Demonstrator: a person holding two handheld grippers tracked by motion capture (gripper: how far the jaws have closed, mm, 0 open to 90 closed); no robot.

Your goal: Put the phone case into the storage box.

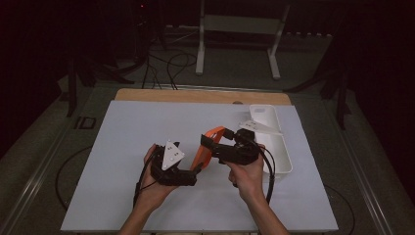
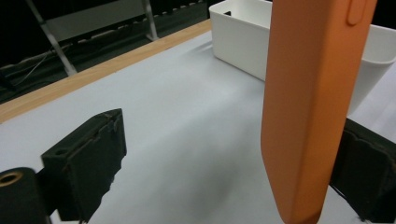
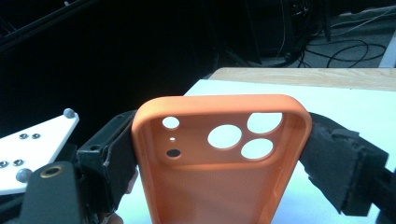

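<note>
Orange phone case [image 3: 219,158] sits clamped between the right gripper's [image 1: 211,139] jaws; the left gripper [image 1: 195,169], at its seven o'clock, gapes beside it.

1. One orange phone case [image 1: 208,144] up off the table, with four round cut-outs and one tiny pinhole at its camera end.
2. Two handheld grippers: left gripper [image 1: 193,175], right gripper [image 1: 211,142].
3. Two hands, one on each gripper.
4. One white bin [image 1: 279,149].
5. One grey mat [image 1: 137,147], a single sheet.
</note>
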